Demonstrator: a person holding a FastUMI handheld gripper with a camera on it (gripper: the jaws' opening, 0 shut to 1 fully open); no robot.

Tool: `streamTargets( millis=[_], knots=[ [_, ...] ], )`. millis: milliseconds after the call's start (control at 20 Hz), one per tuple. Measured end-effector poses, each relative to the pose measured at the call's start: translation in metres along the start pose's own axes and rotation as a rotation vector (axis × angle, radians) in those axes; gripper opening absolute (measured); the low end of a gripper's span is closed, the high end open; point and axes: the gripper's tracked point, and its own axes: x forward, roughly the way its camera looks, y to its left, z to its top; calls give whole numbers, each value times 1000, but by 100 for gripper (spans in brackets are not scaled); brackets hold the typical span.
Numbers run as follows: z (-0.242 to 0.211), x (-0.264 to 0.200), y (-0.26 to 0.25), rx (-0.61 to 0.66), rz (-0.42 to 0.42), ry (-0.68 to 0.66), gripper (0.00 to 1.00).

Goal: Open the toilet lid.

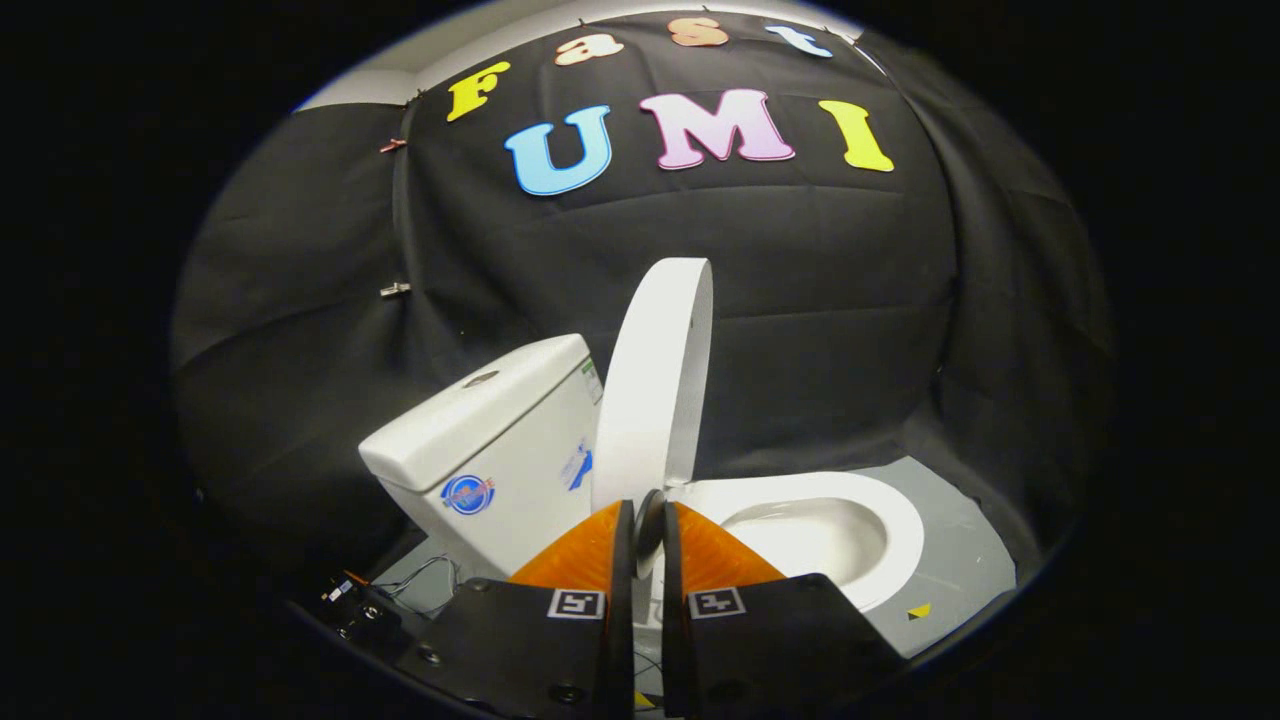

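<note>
Your gripper [648, 522] has fingers nearly closed, pinching lower edge of toilet lid [655, 380]. Lid stands upright beside tank [500, 450]; bowl [830, 530] uncovered.

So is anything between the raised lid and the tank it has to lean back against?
Nothing visible. The lid stands nearly upright with its edge between the gripper fingers, and the gap back to the tank looks free.
</note>
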Motion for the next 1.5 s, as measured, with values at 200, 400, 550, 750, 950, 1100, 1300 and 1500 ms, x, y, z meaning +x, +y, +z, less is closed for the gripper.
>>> streamTargets(
  millis=[200, 400, 550, 750, 950, 1100, 1300, 1500],
  knots=[
    [4, 6, 26, -21, 42, 0, 16],
    [2, 10, 52, -38, 82, 5, 16],
    [-3, 16, 68, -59, 105, 12, 16],
    [-6, 20, 80, -79, 119, 19, 16],
    [-9, 23, 89, -90, 126, 27, 16],
    [-11, 24, 94, -93, 133, 31, 16],
    [-13, 27, 99, -101, 137, 31, 16],
    [-15, 27, 103, -101, 140, 28, 16]
  ],
)
